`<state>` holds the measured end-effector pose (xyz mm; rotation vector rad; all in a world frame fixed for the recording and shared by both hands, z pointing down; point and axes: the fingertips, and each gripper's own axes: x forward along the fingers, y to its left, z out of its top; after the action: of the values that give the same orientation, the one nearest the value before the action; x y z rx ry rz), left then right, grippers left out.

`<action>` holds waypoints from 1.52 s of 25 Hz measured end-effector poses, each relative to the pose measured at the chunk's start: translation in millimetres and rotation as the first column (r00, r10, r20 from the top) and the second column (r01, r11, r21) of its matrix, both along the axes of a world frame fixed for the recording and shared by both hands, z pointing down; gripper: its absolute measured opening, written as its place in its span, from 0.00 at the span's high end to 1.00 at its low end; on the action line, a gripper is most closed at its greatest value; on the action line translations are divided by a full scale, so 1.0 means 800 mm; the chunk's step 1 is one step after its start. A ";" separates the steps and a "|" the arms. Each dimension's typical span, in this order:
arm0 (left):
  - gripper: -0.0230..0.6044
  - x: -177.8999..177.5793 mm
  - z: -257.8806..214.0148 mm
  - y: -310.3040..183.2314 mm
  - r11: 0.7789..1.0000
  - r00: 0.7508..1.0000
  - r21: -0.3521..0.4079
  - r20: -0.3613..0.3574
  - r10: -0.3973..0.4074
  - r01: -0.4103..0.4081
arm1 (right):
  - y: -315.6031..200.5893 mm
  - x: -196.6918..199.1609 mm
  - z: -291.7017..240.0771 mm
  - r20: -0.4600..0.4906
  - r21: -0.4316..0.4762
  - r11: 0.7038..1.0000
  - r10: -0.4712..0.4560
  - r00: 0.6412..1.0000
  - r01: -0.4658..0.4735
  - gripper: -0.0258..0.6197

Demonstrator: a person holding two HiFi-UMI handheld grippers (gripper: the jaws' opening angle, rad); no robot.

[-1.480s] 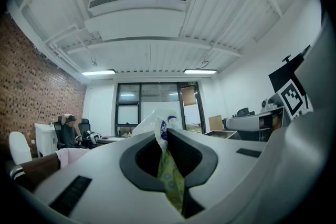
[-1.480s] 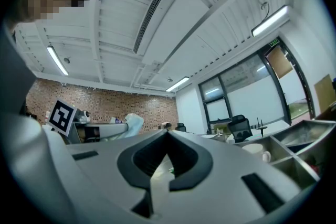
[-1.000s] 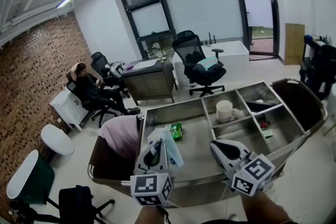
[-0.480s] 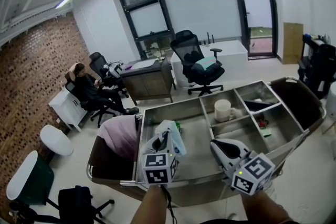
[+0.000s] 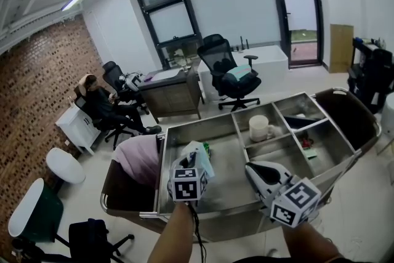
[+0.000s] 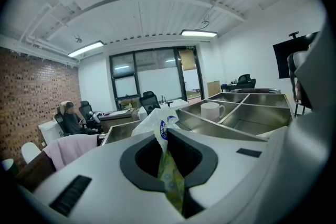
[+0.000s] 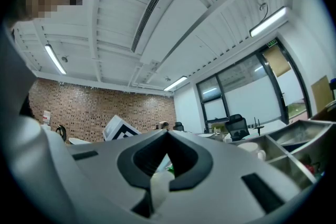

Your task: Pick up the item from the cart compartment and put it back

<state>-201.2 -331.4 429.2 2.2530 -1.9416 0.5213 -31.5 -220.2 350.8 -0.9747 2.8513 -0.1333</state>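
From the head view, the left gripper point(image 5: 188, 162) is over the cart's large compartment point(image 5: 231, 182) with a white plastic packet point(image 5: 201, 154) poking out past its tips, while the right gripper point(image 5: 253, 169) hangs just to its right. In the left gripper view, the jaws pinch tight on the packet point(image 6: 157, 124), its green-yellow end trailing back between them and a white mug point(image 6: 211, 111) ahead to the right. In the right gripper view, the right gripper point(image 7: 167, 132) has its jaws closed tip to tip, holding nothing.

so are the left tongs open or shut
shut on a plastic packet: the left tongs pinch it, its top sticking out past them
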 end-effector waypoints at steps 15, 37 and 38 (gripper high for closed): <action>0.95 -0.001 0.043 -0.029 0.992 0.999 -0.126 0.039 0.002 0.003 | -0.005 0.004 0.002 0.005 -0.009 1.000 0.013 1.000 -0.012 0.94; 0.65 -0.002 0.050 -0.031 0.980 0.998 -0.201 0.063 0.021 -0.008 | -0.006 -0.004 0.006 -0.001 -0.010 1.000 0.002 1.000 -0.002 0.94; 0.65 -0.002 0.047 -0.030 0.980 0.998 -0.197 0.060 0.018 -0.006 | -0.005 -0.004 0.005 -0.001 -0.009 1.000 0.001 1.000 -0.001 0.94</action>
<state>-202.8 -355.7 466.7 2.1504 -1.8149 0.7574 -34.8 -224.5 355.1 -0.9781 2.8530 -0.1457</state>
